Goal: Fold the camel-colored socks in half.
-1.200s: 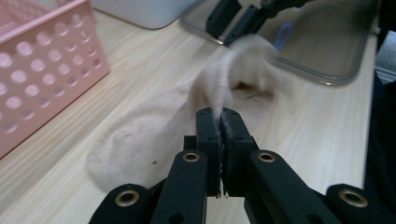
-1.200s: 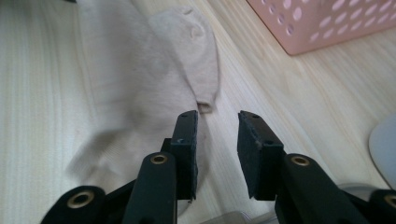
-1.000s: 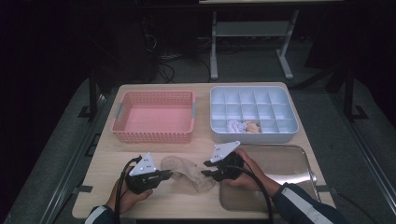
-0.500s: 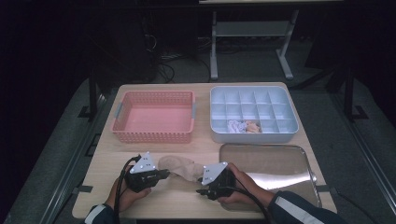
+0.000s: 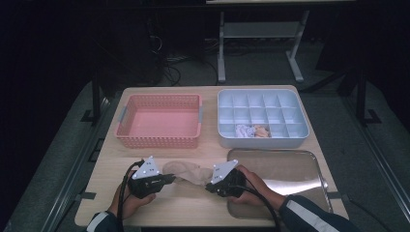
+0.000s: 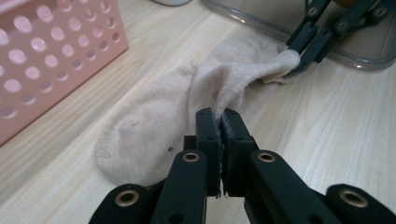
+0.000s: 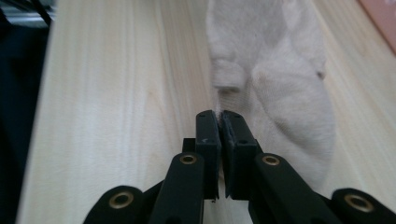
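Note:
A beige sock lies on the wooden table between my two grippers. My left gripper is shut on a raised fold of the sock at its left side; the jaws pinch the cloth. My right gripper has just been closing and is now shut on the sock's other edge, with cloth caught at its tips. In the left gripper view, the right gripper grips the sock's far end beside the metal tray.
A pink perforated basket stands at the back left. A pale blue compartment tray at the back right holds small crumpled items. A shiny metal tray lies front right, under my right hand. The table's front edge is close.
My right gripper came down and leftward from the metal tray's corner to the sock's right end and closed on it. The left gripper stayed put, still pinching the sock.

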A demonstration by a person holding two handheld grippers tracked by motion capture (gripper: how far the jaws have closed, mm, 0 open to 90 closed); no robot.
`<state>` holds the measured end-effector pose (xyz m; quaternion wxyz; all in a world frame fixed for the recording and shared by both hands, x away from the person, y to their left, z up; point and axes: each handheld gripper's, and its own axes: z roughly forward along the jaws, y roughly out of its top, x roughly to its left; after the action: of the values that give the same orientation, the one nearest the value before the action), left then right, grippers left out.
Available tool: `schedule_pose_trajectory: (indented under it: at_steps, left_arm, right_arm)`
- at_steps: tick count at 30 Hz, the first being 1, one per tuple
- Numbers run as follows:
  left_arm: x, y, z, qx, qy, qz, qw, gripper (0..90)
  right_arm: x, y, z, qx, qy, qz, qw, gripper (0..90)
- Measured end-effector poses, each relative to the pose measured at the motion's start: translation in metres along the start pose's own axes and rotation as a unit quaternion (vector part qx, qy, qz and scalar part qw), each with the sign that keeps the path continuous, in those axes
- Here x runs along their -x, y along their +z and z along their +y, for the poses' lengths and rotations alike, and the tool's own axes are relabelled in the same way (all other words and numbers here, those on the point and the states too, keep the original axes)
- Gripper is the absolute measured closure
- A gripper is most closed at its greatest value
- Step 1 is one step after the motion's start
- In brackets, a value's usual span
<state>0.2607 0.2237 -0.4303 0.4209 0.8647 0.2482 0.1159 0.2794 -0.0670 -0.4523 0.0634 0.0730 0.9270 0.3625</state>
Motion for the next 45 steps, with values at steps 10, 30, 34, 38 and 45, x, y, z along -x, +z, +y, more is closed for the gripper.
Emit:
schedule_pose_trajectory:
  at_steps: [10,30,34,38,45]
  left_arm:
    - [-0.002,-0.022,0.009,0.017,0.002,0.001,0.9999,86.9]
    - [-0.051,0.004,-0.005,-0.047,-0.031,0.025,0.9981,81.9]
    - [-0.054,0.008,-0.005,-0.050,-0.032,0.038,0.9975,75.1]
    - [-0.049,0.000,-0.004,-0.026,-0.043,0.040,0.9979,61.1]
    - [-0.041,0.009,-0.006,-0.043,-0.045,0.037,0.9974,54.6]
  right_arm:
    - [0.002,-0.058,0.018,0.094,0.047,0.044,0.9935,86.9]
    - [0.049,-0.006,0.012,0.025,0.193,-0.003,0.9809,78.6]
    - [0.048,-0.001,0.011,0.006,0.183,-0.037,0.9825,70.3]
    - [0.043,-0.010,0.010,0.000,0.136,-0.079,0.9876,67.2]
    - [0.030,-0.039,0.015,0.055,0.133,-0.053,0.9881,63.7]
